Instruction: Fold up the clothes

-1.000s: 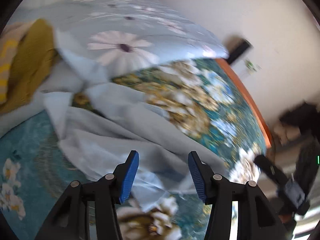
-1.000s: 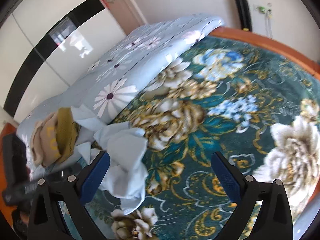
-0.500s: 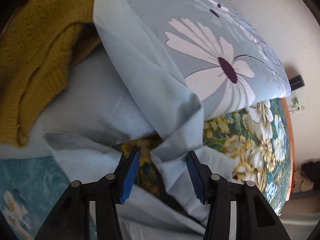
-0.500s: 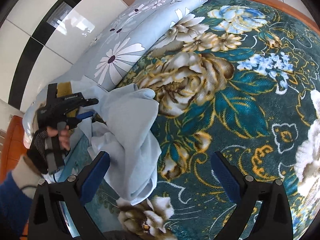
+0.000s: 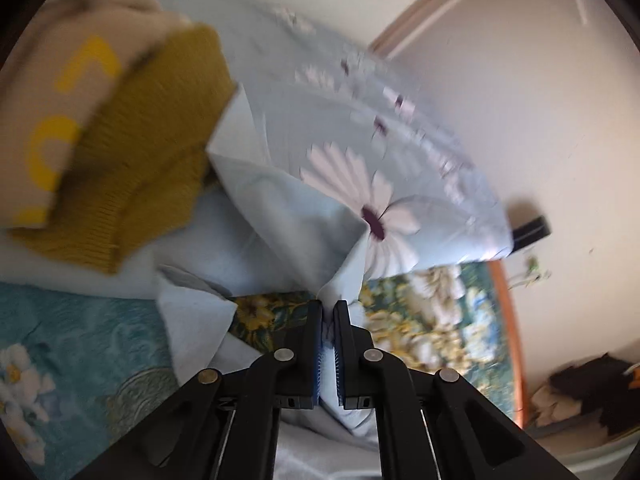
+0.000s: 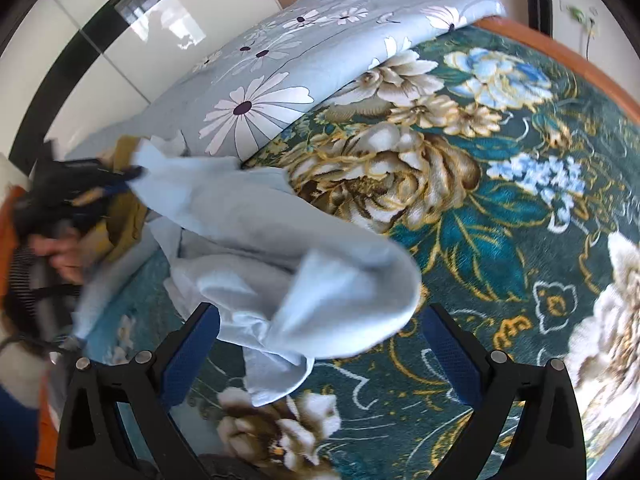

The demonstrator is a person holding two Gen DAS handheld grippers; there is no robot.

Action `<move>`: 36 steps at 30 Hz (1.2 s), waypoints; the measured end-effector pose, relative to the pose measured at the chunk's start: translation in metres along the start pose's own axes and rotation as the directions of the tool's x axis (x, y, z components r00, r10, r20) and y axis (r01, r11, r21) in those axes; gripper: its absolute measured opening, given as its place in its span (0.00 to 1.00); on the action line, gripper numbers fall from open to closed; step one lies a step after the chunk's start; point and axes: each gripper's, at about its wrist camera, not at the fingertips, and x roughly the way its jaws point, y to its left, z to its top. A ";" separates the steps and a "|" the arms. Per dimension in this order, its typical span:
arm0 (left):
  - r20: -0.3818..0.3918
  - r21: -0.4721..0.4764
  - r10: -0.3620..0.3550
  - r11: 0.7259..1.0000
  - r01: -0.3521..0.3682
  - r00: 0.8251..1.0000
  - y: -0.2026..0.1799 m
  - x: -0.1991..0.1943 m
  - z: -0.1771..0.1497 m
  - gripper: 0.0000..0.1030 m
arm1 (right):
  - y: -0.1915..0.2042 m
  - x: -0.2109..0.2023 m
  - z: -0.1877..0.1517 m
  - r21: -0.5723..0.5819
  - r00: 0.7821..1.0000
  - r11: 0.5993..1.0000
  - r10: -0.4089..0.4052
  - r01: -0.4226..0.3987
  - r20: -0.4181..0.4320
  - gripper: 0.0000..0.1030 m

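A crumpled pale blue garment point(image 6: 280, 248) lies on the dark teal floral blanket point(image 6: 500, 208). My left gripper point(image 5: 328, 320) is shut on a pinch of this garment point(image 5: 288, 216) at its far upper edge; it also shows at the left of the right wrist view point(image 6: 120, 180), lifting that edge. My right gripper point(image 6: 320, 344) is wide open and empty, just above the garment's near folded end.
A mustard knit sweater point(image 5: 136, 160) and a beige garment with yellow marks point(image 5: 60, 112) are piled behind the blue garment. A light blue daisy-print quilt point(image 6: 304, 60) lies folded along the bed's far side. The orange bed frame point(image 6: 560, 48) borders the blanket.
My left gripper closed on the garment's upper edge and pulled it up. My right gripper moved closer to the garment's near end, still open.
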 end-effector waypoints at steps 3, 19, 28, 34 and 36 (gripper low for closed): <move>0.107 0.024 0.012 1.000 -0.014 0.994 0.012 -0.069 -0.005 0.05 | 0.012 0.004 0.004 -0.031 1.000 0.999 0.018 -0.019 -0.005 0.98; 0.159 -0.060 0.117 0.992 -0.108 0.980 0.093 -0.172 -0.072 0.05 | 0.232 0.081 0.008 -0.490 0.982 0.852 0.182 -0.184 -0.051 0.98; 0.197 -0.066 0.112 0.993 -0.101 0.974 0.098 -0.176 -0.071 0.01 | 0.242 0.128 0.015 -0.545 0.996 0.834 -0.065 0.086 0.058 0.98; 0.138 -0.163 0.171 0.976 -0.148 0.975 0.132 -0.160 -0.081 0.02 | 0.217 0.130 0.035 -0.509 0.989 0.847 -0.132 0.150 0.072 0.98; 0.080 -0.216 0.207 0.958 -0.186 0.975 0.152 -0.147 -0.091 0.02 | 0.216 0.127 0.033 -0.514 0.995 0.852 -0.093 0.097 0.034 0.98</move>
